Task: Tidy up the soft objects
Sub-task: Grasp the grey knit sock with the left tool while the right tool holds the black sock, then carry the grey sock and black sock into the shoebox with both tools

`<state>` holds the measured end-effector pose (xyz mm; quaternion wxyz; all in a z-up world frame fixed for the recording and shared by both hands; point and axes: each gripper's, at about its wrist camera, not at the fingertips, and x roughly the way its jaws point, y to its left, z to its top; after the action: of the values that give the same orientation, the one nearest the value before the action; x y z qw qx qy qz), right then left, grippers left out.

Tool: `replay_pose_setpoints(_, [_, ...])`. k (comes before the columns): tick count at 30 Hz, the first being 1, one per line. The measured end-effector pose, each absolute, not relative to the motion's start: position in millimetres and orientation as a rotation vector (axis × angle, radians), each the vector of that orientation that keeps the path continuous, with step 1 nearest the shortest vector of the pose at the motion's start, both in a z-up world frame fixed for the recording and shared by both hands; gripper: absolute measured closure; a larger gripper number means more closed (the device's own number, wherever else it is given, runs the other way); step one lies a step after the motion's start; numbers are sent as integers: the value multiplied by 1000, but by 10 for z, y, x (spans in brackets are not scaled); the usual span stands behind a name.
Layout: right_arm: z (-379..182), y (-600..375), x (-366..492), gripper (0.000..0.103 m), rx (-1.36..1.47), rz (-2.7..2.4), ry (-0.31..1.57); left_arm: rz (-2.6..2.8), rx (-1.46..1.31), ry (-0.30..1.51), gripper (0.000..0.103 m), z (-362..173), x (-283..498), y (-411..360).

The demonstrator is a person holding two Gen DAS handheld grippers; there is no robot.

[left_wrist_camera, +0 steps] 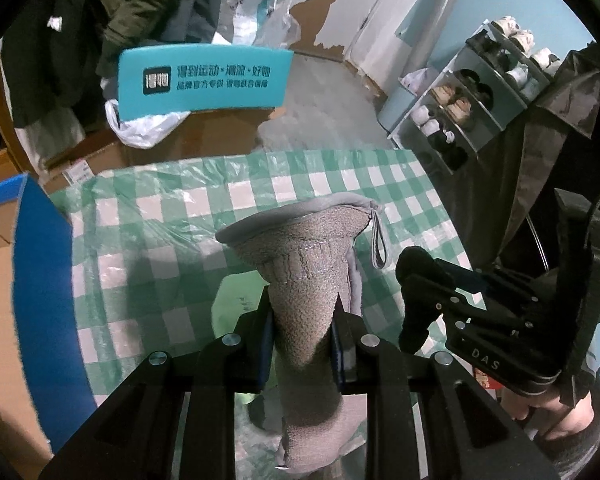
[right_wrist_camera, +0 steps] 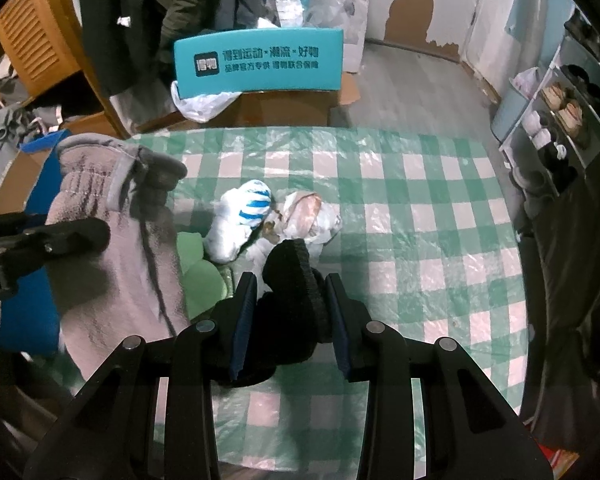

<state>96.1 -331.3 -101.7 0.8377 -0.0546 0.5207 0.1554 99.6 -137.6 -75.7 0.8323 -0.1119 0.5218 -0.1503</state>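
Observation:
My left gripper (left_wrist_camera: 302,300) is shut on a grey fleece glove (left_wrist_camera: 300,280) and holds it up above the green-checked table (left_wrist_camera: 160,208); the glove also shows at the left in the right wrist view (right_wrist_camera: 112,248). My right gripper (right_wrist_camera: 290,280) is shut on a black soft item (right_wrist_camera: 292,304); it shows in the left wrist view (left_wrist_camera: 414,300) to the right of the glove. On the table lie a white sock with blue stripes (right_wrist_camera: 240,216), a green soft piece (right_wrist_camera: 200,276) and a crumpled pale bundle (right_wrist_camera: 308,216).
A blue-edged cardboard box (left_wrist_camera: 40,280) stands left of the table. A teal box (right_wrist_camera: 260,60) with plastic bags sits behind the table. A shoe rack (left_wrist_camera: 480,92) stands at the right. Dark coats (right_wrist_camera: 140,20) hang at the back.

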Motion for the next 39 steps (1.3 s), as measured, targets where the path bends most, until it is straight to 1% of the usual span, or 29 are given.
replay_pose_setpoints(13, [-739,-3126,828,69,-144,375,1048,-296,-124,999,82,-318,690,-1224])
replay_pose_setpoints(19, [-636,-3003,765,69,-164,401,1031,-283,-101,974,84,-226,595,-1090])
replay_pose_setpoints(39, [-361,-2484,658,69,-206,486,990,-211,-114,897,84,30,313,-539])
